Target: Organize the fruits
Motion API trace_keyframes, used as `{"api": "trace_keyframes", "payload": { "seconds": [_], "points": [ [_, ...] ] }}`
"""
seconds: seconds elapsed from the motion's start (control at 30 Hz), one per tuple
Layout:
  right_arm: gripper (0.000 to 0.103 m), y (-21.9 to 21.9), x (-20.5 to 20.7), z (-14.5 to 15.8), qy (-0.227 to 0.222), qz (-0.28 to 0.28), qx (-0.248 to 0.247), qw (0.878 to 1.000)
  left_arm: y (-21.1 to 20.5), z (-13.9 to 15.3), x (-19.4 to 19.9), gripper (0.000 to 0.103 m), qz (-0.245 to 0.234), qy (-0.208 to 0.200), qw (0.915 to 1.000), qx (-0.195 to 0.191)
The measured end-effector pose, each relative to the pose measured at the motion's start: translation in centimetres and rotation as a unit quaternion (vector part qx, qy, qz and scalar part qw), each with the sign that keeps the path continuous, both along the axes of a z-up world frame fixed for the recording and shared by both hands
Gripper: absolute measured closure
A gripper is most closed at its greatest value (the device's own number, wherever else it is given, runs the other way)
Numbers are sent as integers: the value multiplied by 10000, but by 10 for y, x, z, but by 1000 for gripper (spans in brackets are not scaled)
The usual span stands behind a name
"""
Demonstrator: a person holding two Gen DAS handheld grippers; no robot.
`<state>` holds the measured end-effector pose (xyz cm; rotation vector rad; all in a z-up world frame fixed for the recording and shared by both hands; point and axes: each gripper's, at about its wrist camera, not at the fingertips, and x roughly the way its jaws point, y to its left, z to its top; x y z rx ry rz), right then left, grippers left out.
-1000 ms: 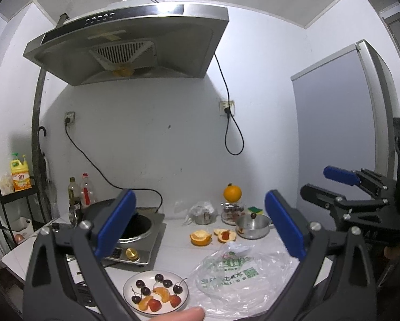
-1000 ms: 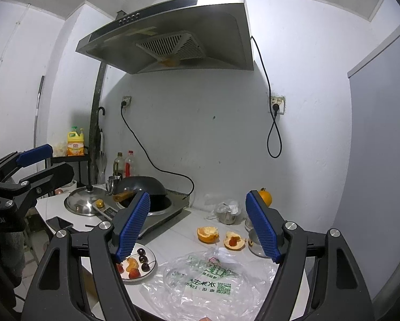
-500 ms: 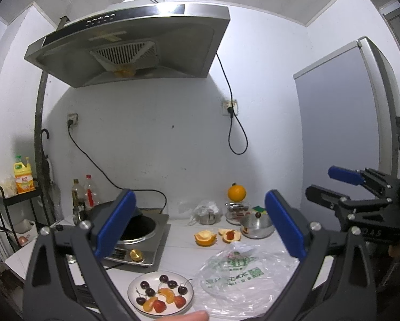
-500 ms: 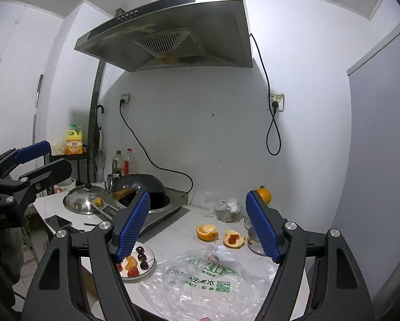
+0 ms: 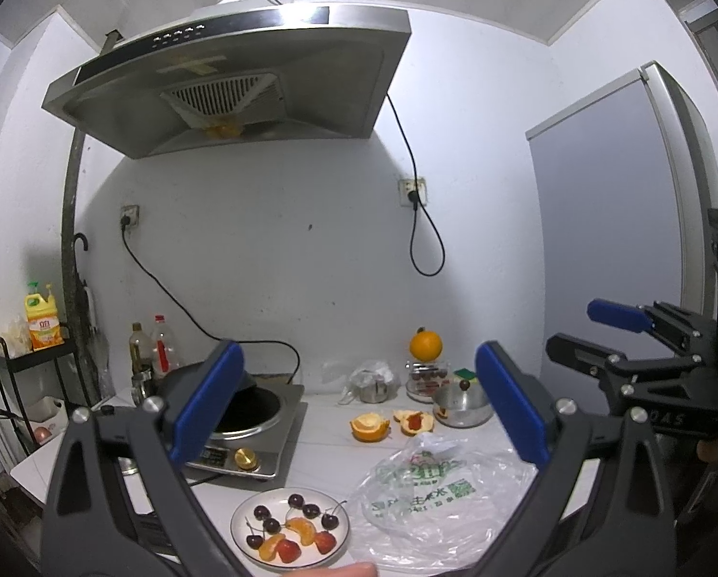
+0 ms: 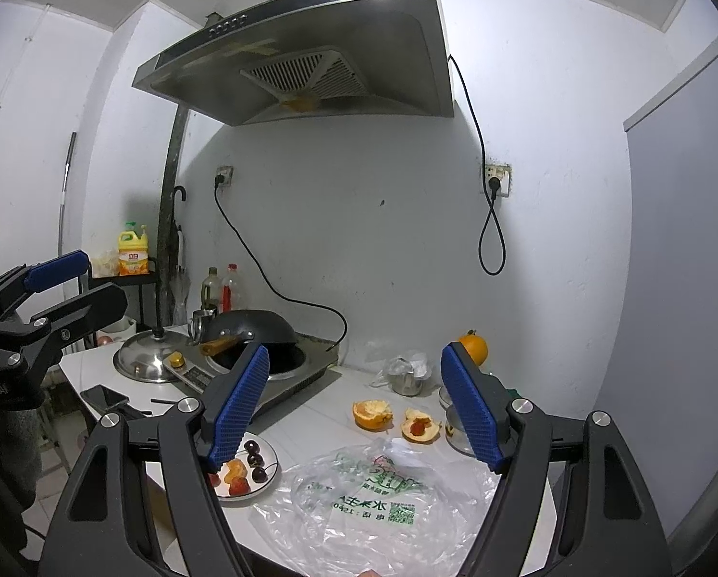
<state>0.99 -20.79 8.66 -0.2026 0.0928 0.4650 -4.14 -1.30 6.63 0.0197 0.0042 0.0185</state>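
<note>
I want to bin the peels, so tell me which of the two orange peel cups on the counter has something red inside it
The right-hand peel cup, nearer the steel pot, holds a red piece. The left peel cup, nearer the induction cooker, shows only orange and pale pith.

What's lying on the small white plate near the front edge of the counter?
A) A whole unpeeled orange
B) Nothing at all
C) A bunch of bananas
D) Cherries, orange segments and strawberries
D: the white plate holds dark cherries, peeled orange segments and red strawberries; the only whole orange sits at the back by the wall.
</note>
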Motion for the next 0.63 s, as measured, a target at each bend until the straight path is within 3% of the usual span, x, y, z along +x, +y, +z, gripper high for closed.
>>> {"api": "trace_keyframes", "payload": {
  "seconds": [0.63],
  "points": [
    [26,0,1,-2,9,-7,41,10000,0,-2,2,5,-235,-43,9997,69]
  ]
}}
